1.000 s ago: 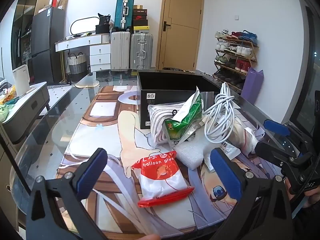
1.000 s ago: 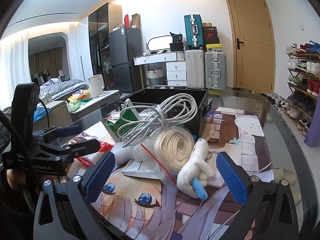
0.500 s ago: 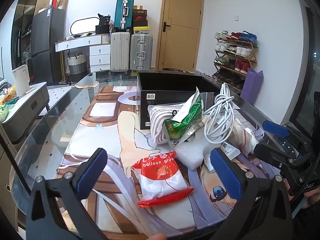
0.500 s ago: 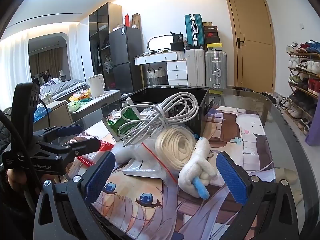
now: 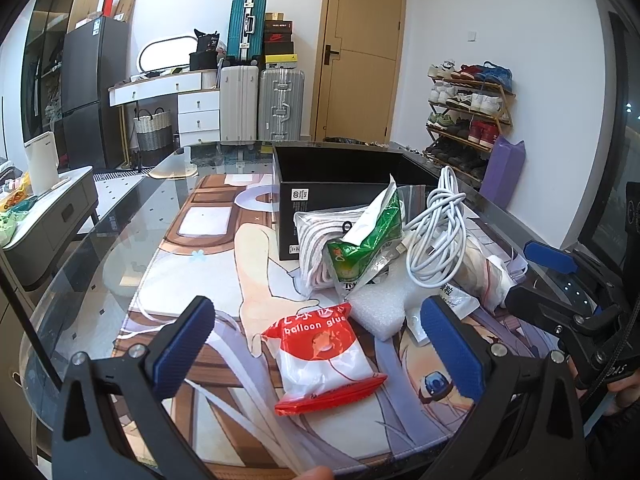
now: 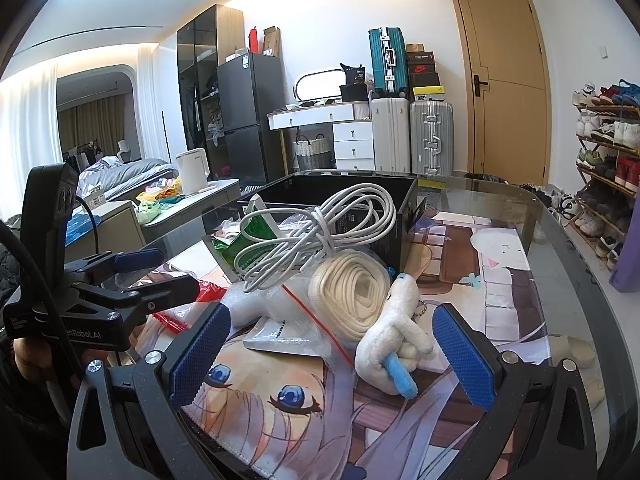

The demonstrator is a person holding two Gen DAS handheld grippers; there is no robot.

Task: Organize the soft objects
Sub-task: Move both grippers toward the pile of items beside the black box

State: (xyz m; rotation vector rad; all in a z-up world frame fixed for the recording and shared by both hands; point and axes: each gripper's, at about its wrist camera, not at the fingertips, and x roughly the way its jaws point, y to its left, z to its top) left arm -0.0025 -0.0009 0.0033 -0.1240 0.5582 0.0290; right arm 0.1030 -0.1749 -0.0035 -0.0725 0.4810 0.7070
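A pile of soft things lies on the printed mat in front of an open black box [image 5: 340, 184]. A red and white "balloon glue" bag [image 5: 324, 356] lies nearest my left gripper [image 5: 316, 340], which is open and empty just before it. Behind it are white foam [image 5: 380, 308], a green bag [image 5: 364, 244], a striped cloth bundle [image 5: 316, 248] and a white cable coil [image 5: 440, 232]. My right gripper [image 6: 332, 348] is open and empty, close to a white plush toy [image 6: 396, 340] and a bagged cream rope coil [image 6: 352, 296].
The glass table's curved edge [image 6: 592, 272] runs along the right. A shoe rack [image 5: 464, 112] and a purple bag [image 5: 500, 172] stand beyond it. A grey side cabinet [image 5: 44, 220] stands to the left. Suitcases and a door are at the back.
The right gripper has edged slightly closer to the plush toy and rope. The left gripper has hardly moved. Both stay open.
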